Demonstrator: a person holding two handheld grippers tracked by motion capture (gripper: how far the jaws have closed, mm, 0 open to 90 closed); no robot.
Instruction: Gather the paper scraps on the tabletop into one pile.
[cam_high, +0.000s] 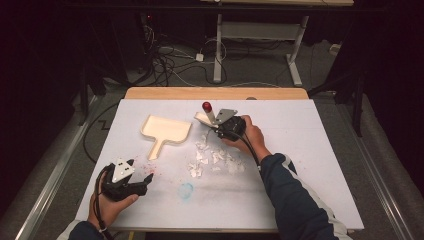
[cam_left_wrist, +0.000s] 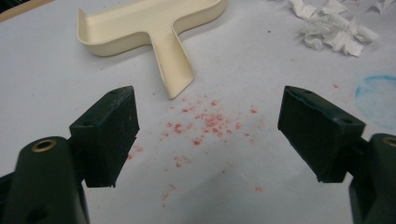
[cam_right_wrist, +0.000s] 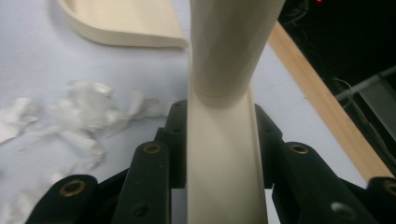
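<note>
Cream brush handle (cam_right_wrist: 219, 154) clamped in right tongs (cam_high: 220, 127) | left tongs (cam_high: 142, 175) wide, empty

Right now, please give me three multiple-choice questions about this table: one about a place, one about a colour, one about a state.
1. Where is the dustpan relative to the paper scraps?
A. left of them in the high view
B. on top of them
C. off the table

2. What colour is the tip of the brush handle?
A. green
B. red
C. yellow

3. How is the left gripper?
A. shut on the dustpan
B. shut on paper
C. open, holding nothing

Key: 1 A, it lies left of the scraps; 2 B, the knob looks red; 3 C, its jaws stand apart over red specks.
</note>
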